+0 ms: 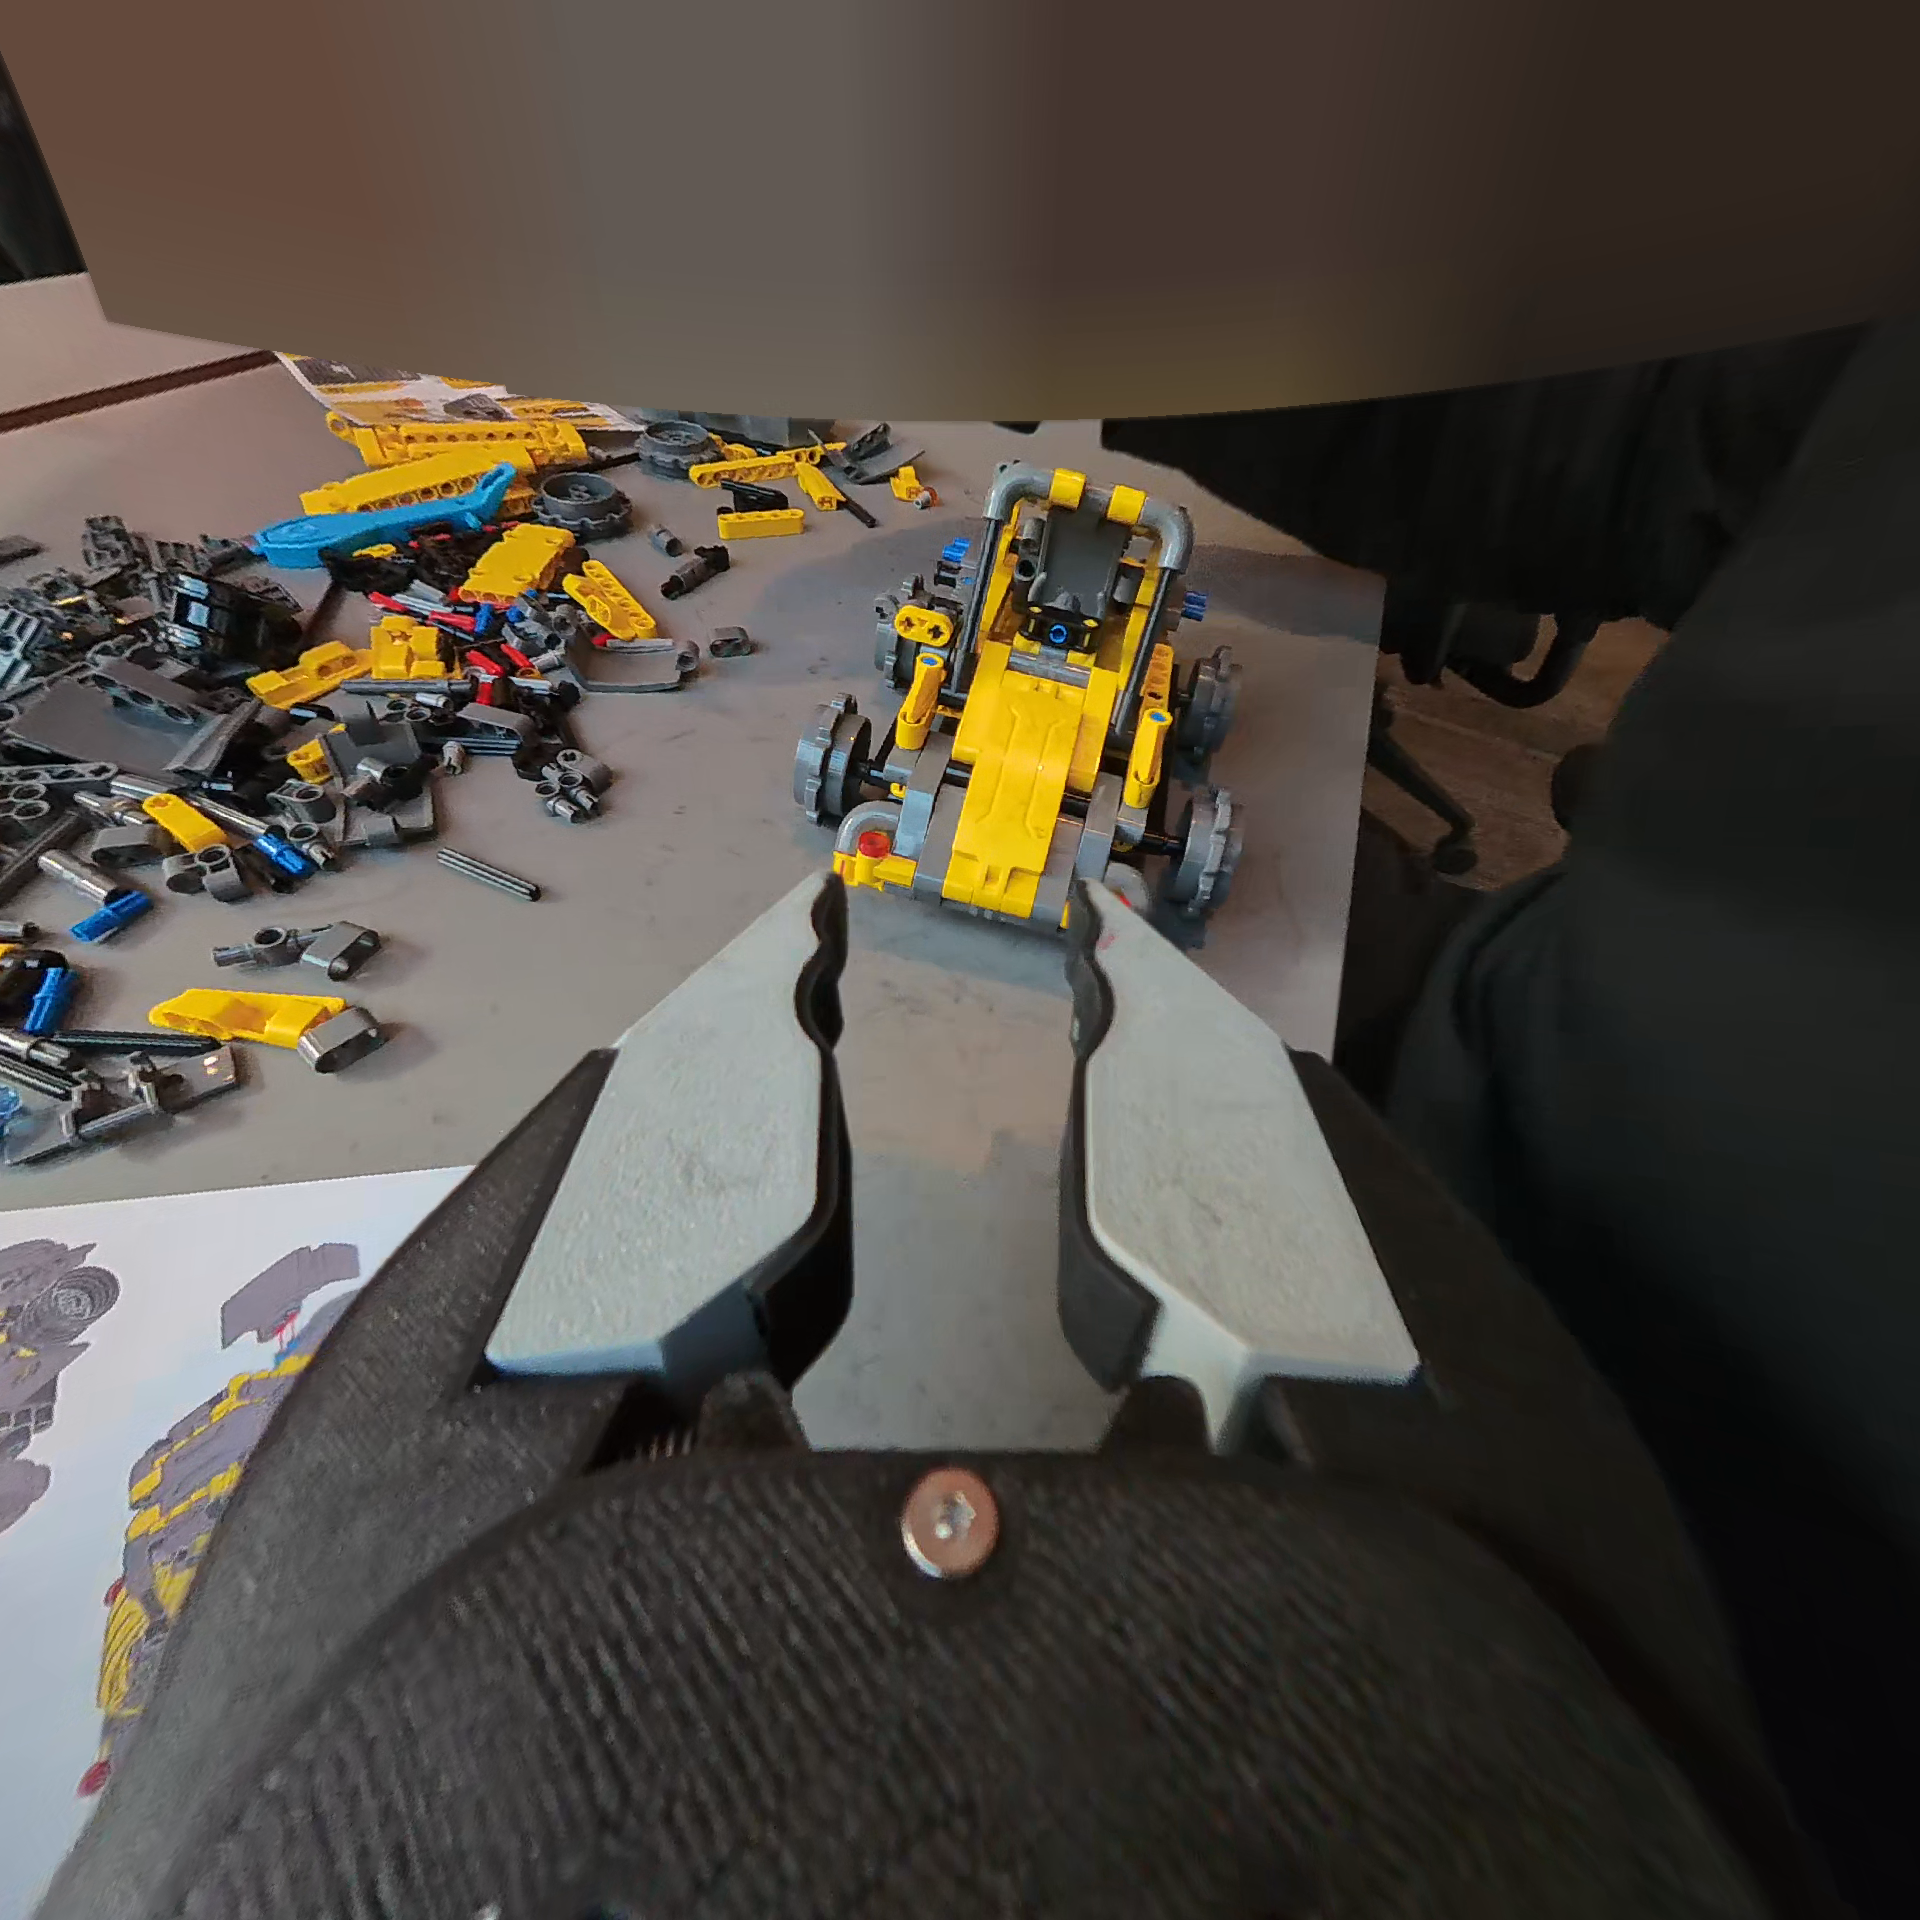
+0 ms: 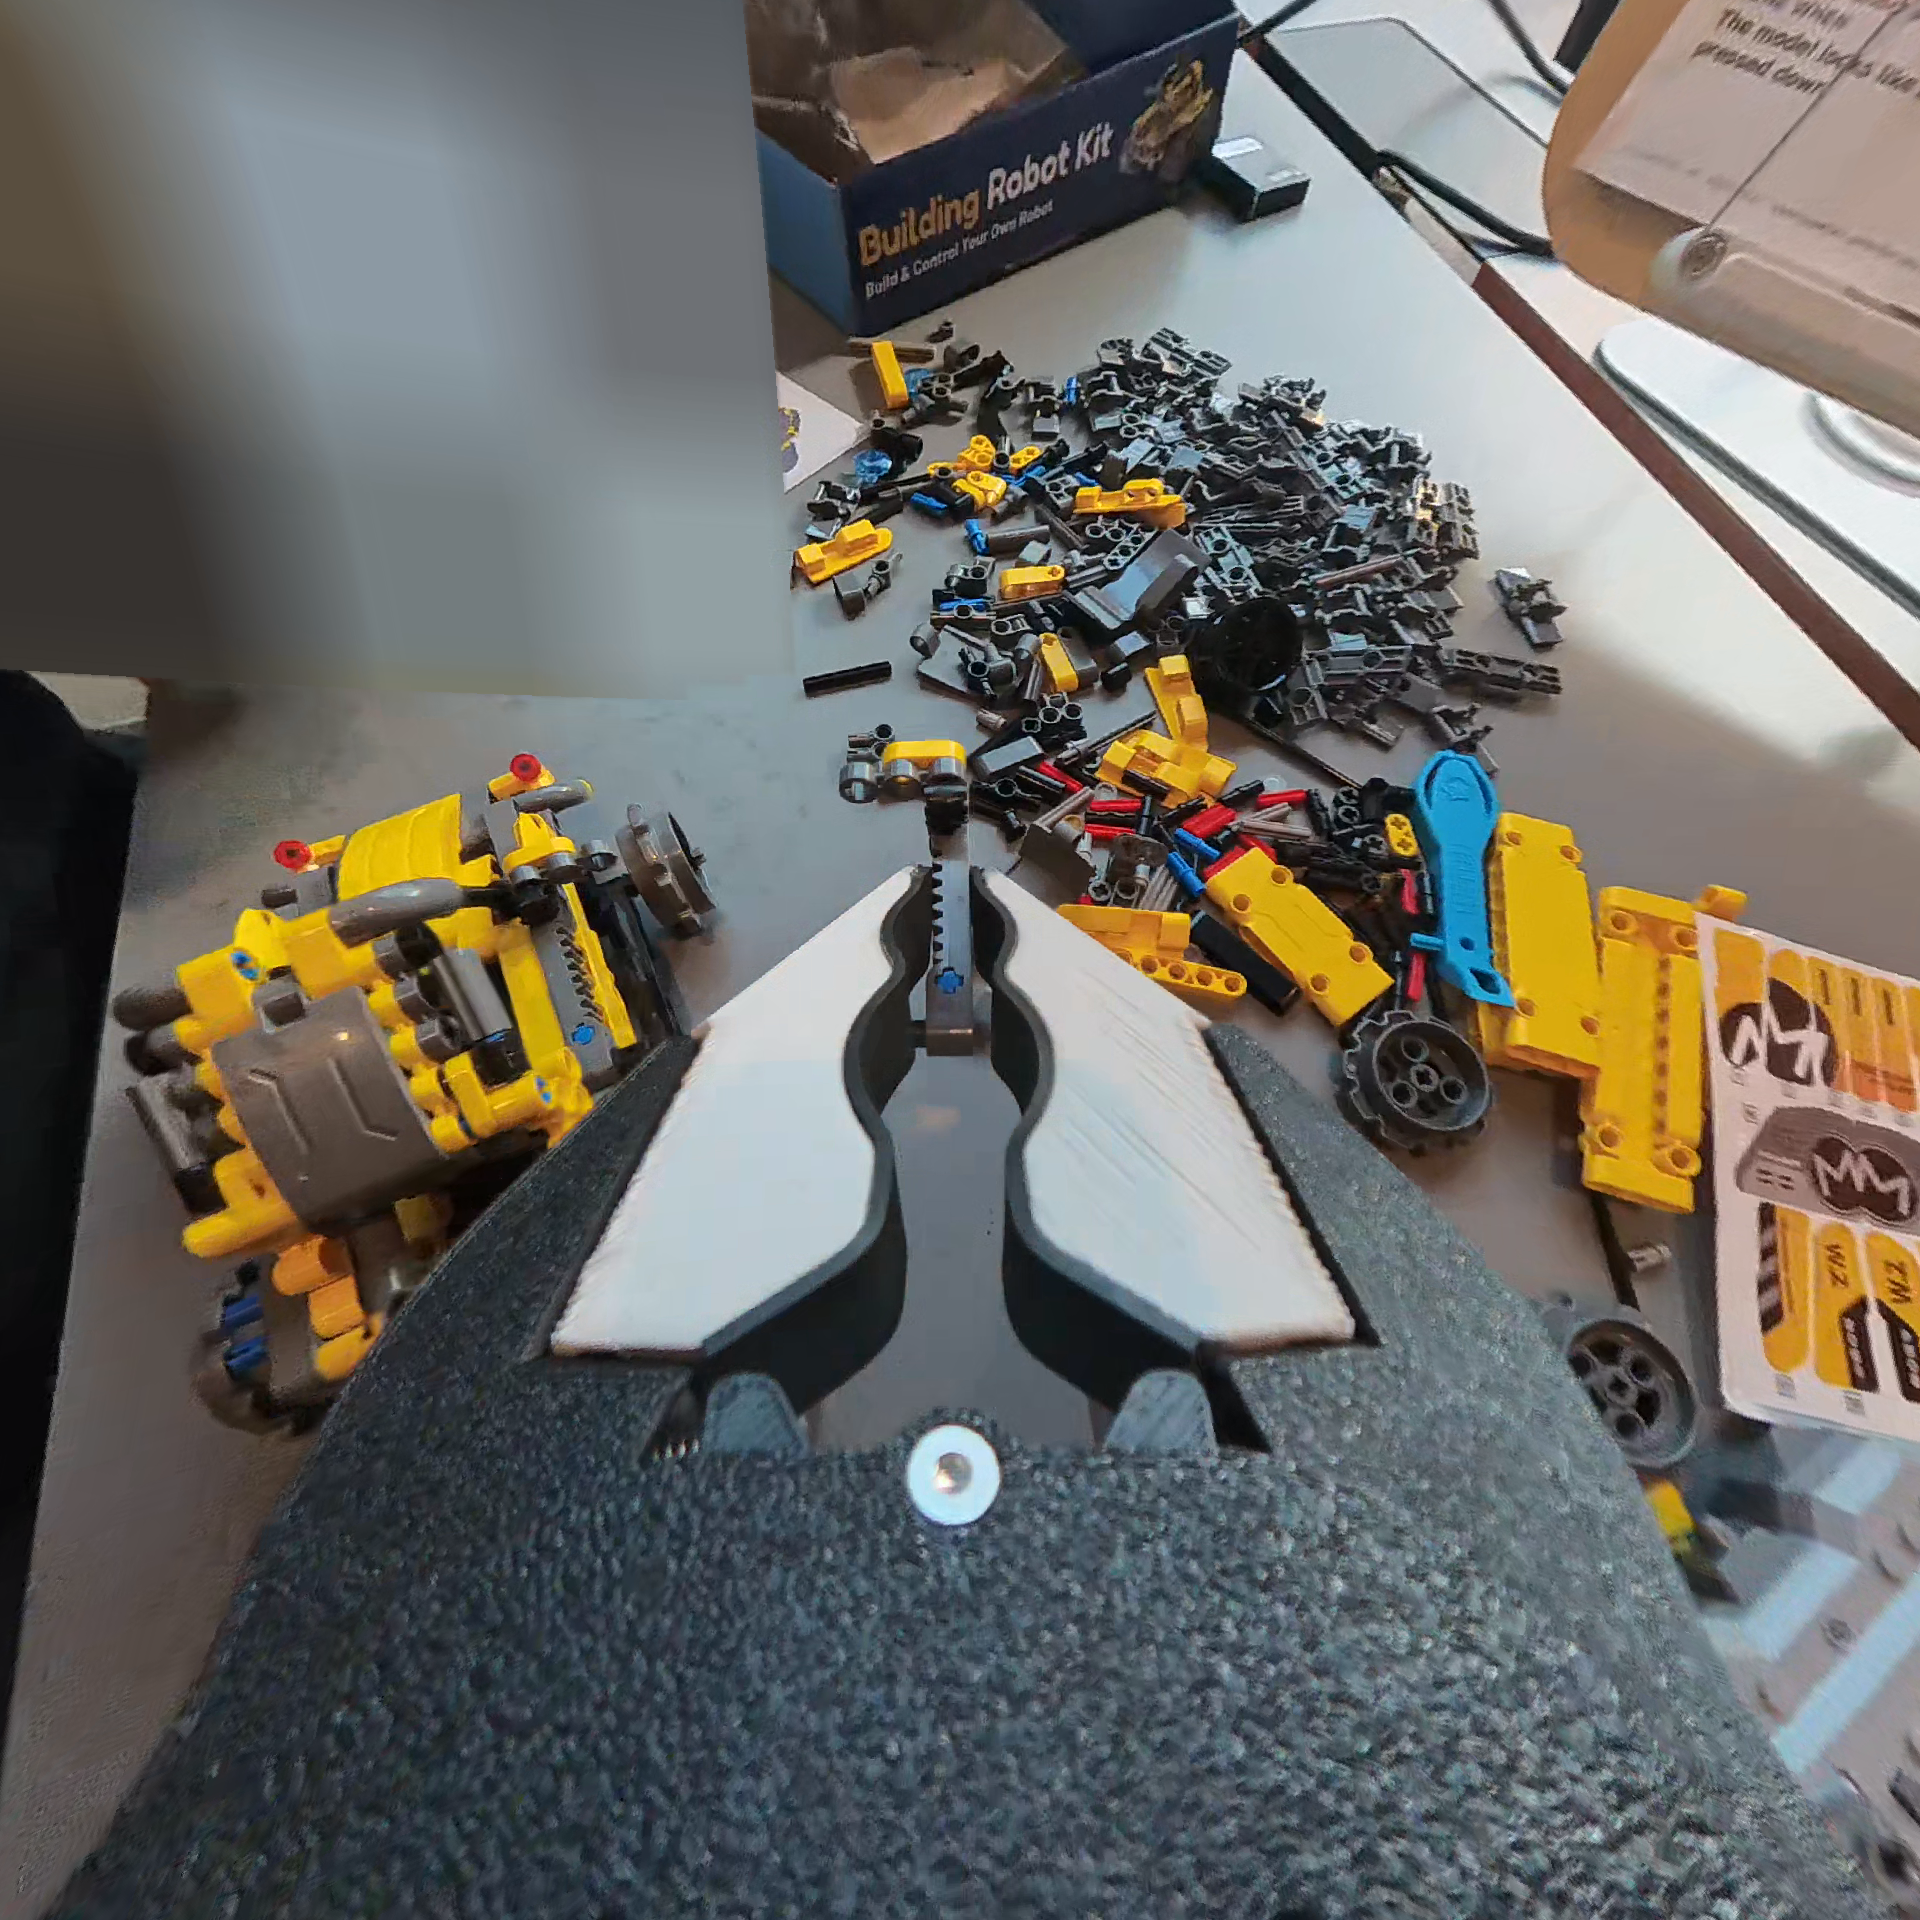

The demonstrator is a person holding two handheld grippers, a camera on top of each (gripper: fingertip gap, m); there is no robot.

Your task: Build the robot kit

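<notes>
A half-built yellow and grey brick vehicle stands near the table's right edge; it also shows in the right wrist view at the left. My left gripper is open and empty, its fingertips just short of the vehicle's near end. My right gripper is shut on a dark toothed rack piece with a small blue pin, held above the table. The piece sticks out past the fingertips toward a small yellow and grey linkage.
A large pile of loose grey, black, yellow, red and blue parts covers the table. A blue separator tool, loose wheels, a sticker sheet, a blue kit box and a printed instruction sheet lie around. My right fingertips sit around 20 centimetres from my left ones.
</notes>
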